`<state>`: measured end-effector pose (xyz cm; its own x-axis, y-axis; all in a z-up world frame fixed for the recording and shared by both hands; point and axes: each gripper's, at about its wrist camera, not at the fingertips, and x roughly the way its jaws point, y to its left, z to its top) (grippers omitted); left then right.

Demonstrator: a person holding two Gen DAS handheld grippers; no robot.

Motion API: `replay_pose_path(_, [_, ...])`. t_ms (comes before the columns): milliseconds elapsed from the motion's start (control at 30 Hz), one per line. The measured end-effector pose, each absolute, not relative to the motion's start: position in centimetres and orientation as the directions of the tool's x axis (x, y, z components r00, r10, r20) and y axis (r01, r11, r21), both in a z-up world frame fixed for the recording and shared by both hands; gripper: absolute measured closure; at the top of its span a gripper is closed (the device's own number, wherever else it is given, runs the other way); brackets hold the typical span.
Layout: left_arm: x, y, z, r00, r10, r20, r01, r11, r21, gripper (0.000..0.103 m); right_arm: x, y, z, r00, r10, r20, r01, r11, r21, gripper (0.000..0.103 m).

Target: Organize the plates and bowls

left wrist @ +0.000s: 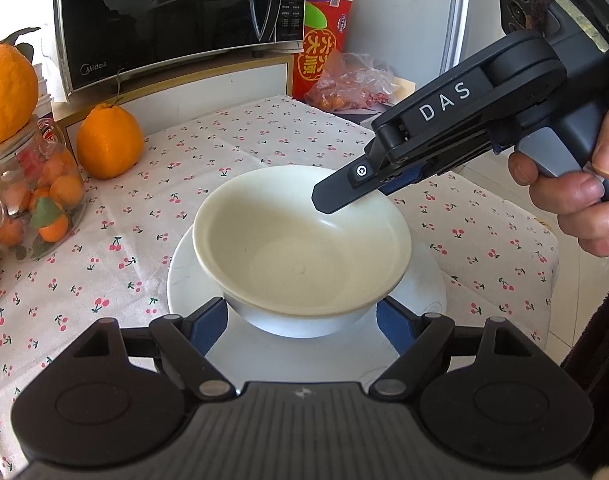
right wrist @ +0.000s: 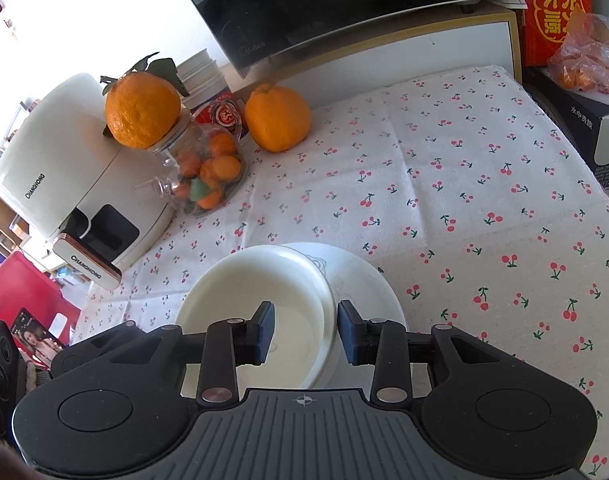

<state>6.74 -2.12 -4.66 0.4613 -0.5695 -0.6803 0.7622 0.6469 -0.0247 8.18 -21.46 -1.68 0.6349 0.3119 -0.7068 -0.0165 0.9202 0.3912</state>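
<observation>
Through your left wrist camera, one smooth cream bowl point(left wrist: 302, 240) sits on one flat white plate point(left wrist: 184, 280) on the cherry-print cloth point(left wrist: 124, 240). Your left gripper point(left wrist: 302, 316) spreads wide around the bowl's base, though contact is unclear. Only here is your hand point(left wrist: 576, 196) visible.

Your right wrist camera alone shows the white appliance point(right wrist: 64, 168). Your right gripper point(right wrist: 304, 330) straddles the bowl's rim point(right wrist: 324, 308), pads apart from it, holding nothing. Two large oranges point(right wrist: 276, 118) are visible.

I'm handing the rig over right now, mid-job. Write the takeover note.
Left gripper: open, fingers flanking the near side of the bowl, above the plate.
Right gripper: open, fingers straddling the bowl's rim, not pinching it.
Done: bowl sits on the plate on the cherry tablecloth.
Left: probably back both grippers away; no other plates or bowls in view.
</observation>
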Motion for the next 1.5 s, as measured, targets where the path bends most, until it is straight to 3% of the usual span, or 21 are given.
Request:
replay_pose_path(167, [6.7, -2.0, -4.4, 0.463, -0.581, -0.669, 0.762, 0.646, -0.033, 0.011, 8.2, -21.7, -1.7, 0.632, 0.319, -0.706, -0.007, 0.914, 0.406, 0.067])
replay_pose_path(500, [6.5, -1.4, -4.0, 0.449, -0.569, -0.689, 0.755, 0.654, -0.049, 0.006, 7.8, -22.8, -1.1, 0.665, 0.295, -0.686, 0.025, 0.909, 0.416, 0.034])
replay_pose_path(733, [5.1, -0.8, -1.4, 0.478, -0.573, -0.665, 0.723, 0.687, -0.074, 0.001, 6.0, -23.0, 1.1, 0.697, 0.240, -0.676, 0.026, 0.933, 0.359, 0.020])
replay_pose_path(1067, [2.1, -0.6, 1.2, 0.619, -0.316, -0.719, 0.480, 0.877, 0.028, 0.000, 1.7, -21.5, 5.3, 0.732, 0.141, -0.667, -0.005, 0.979, 0.202, 0.006])
replay_pose_path(1500, [0.3, 0.3, 0.0, 0.631, -0.129, -0.765, 0.212, 0.977, 0.010, 0.000, -3.0, -19.2, 1.7, 0.701, 0.037, -0.712, 0.044, 0.994, 0.096, 0.001])
